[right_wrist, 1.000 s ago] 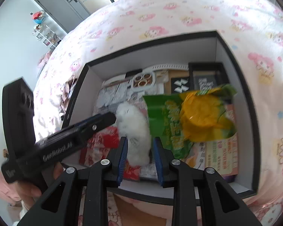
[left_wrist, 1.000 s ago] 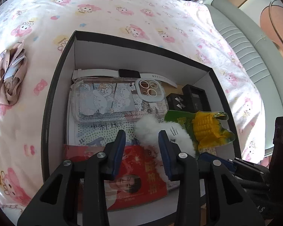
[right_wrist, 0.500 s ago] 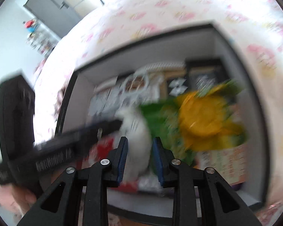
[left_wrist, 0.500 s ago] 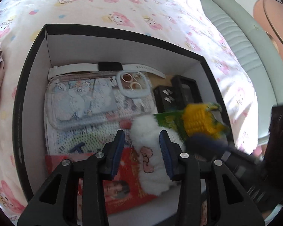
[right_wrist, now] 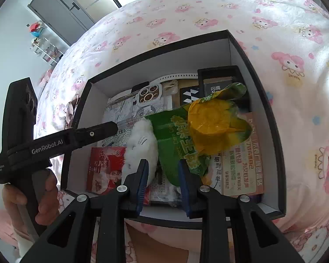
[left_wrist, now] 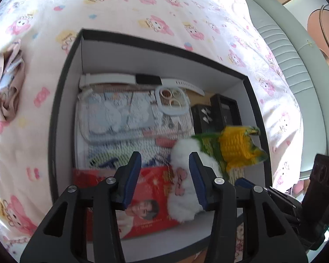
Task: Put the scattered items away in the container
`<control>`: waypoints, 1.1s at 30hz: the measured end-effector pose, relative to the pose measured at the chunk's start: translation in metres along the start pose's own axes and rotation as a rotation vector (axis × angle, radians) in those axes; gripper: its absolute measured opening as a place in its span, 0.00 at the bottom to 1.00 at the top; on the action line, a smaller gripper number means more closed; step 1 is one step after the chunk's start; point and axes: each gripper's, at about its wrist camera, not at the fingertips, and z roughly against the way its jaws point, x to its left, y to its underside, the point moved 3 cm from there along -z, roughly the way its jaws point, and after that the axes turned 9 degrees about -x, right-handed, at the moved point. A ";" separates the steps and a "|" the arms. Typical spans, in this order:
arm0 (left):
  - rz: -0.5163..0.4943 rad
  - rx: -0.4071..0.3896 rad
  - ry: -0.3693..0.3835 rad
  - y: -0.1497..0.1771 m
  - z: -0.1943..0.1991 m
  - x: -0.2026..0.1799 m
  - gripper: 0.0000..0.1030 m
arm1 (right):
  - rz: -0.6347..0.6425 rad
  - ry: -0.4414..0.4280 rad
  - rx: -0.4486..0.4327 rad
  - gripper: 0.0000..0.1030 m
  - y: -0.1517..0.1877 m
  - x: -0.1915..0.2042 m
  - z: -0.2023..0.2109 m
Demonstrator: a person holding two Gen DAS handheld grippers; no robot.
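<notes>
A black box with white inner walls (left_wrist: 164,63) (right_wrist: 160,65) sits on the bed and holds several items. A white fluffy thing with a pink bow (left_wrist: 186,201) (right_wrist: 140,144) lies in it on a red packet (left_wrist: 147,206). My left gripper (left_wrist: 165,175) hangs over it with its jaws opening. The fluff is between the pads, against the right one and clear of the left one. My right gripper (right_wrist: 163,176) is shut on the lower end of a green and yellow corn packet (right_wrist: 212,122) (left_wrist: 234,146), which slants up over the box's right side.
The box also holds a white watch (left_wrist: 111,79), a clear phone case (left_wrist: 120,114), black boxes (left_wrist: 221,111) and printed packets (right_wrist: 241,153). A pink cloth (left_wrist: 4,87) lies on the cartoon-print bedspread at the left. A padded headboard (left_wrist: 296,54) runs along the right. A hand (right_wrist: 43,199) grips the left tool.
The left jaws have spread wider. The fluffy thing, first beyond the fingertips, now sits between them near the right pad. The corn packet stays in the right gripper.
</notes>
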 end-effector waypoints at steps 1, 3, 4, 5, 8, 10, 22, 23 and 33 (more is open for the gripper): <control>0.006 0.003 0.012 0.004 0.001 0.000 0.45 | -0.003 -0.012 0.006 0.23 0.000 0.002 -0.004; 0.022 0.012 0.034 0.009 0.001 -0.001 0.45 | 0.003 -0.031 0.031 0.23 0.002 0.006 -0.013; 0.025 0.016 0.041 0.010 -0.001 -0.003 0.45 | 0.011 -0.036 0.047 0.23 0.004 0.009 -0.019; 0.027 0.024 0.048 0.011 -0.002 -0.004 0.45 | 0.021 -0.036 0.064 0.23 0.006 0.011 -0.024; 0.035 0.055 0.094 0.014 -0.011 -0.009 0.45 | 0.027 -0.043 0.081 0.23 0.009 0.015 -0.036; 0.048 0.082 0.115 0.017 -0.020 -0.011 0.46 | 0.023 -0.062 0.084 0.23 0.007 0.017 -0.043; -0.017 -0.006 0.171 0.002 0.006 -0.045 0.18 | -0.007 -0.120 0.023 0.23 -0.011 0.024 -0.032; -0.032 -0.020 0.164 -0.001 0.007 -0.049 0.18 | 0.000 -0.118 0.010 0.23 -0.015 0.025 -0.028; 0.121 0.025 0.098 0.011 -0.004 -0.015 0.24 | -0.004 -0.067 0.024 0.23 -0.011 0.007 -0.021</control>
